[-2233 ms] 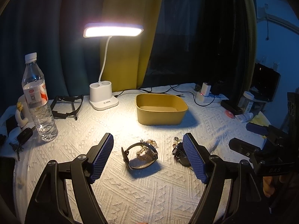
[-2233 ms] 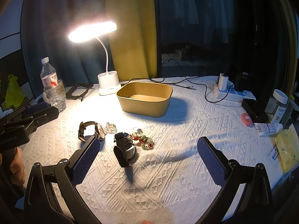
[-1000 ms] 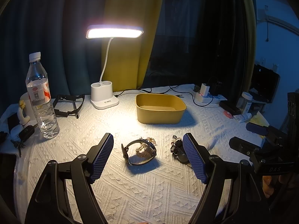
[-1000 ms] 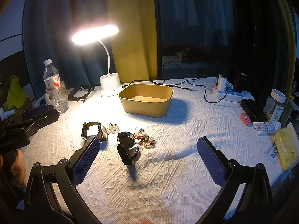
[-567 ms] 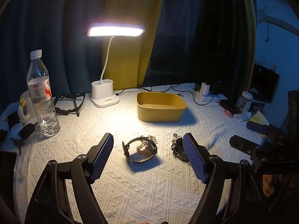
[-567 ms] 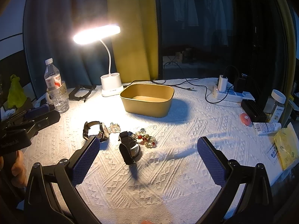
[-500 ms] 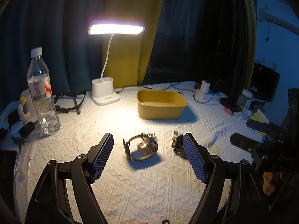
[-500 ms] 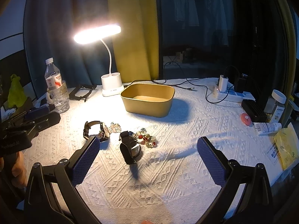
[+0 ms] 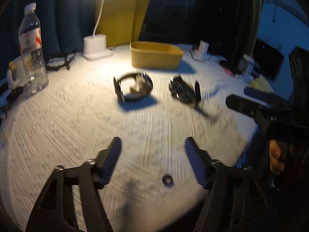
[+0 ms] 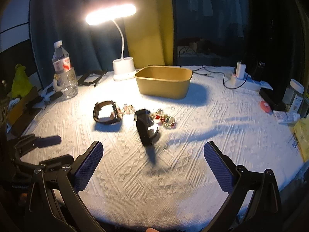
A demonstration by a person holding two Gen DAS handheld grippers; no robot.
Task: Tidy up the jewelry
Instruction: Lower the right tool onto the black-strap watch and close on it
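A yellow box (image 9: 156,57) (image 10: 164,81) stands open on the white cloth. In front of it lie a black-strap watch (image 9: 133,87) (image 10: 106,112), a second black watch (image 9: 185,91) (image 10: 147,129) and a beaded bracelet (image 10: 164,118). A small crystal piece (image 10: 128,109) lies between the watches. A small dark ring (image 9: 167,180) lies near my left gripper (image 9: 155,160), which is open, empty and well short of the watches. My right gripper (image 10: 152,166) is open and empty, just short of the second watch.
A lit desk lamp (image 10: 123,67) stands behind the box. A water bottle (image 9: 31,48) (image 10: 63,71) and a black frame (image 10: 91,79) are at the left. A power strip with cables (image 10: 239,77), a jar (image 10: 294,94) and small items are at the right.
My left gripper has pulled back and tilted down, so the watches now sit farther ahead and the small ring shows near it. The right gripper has barely moved.
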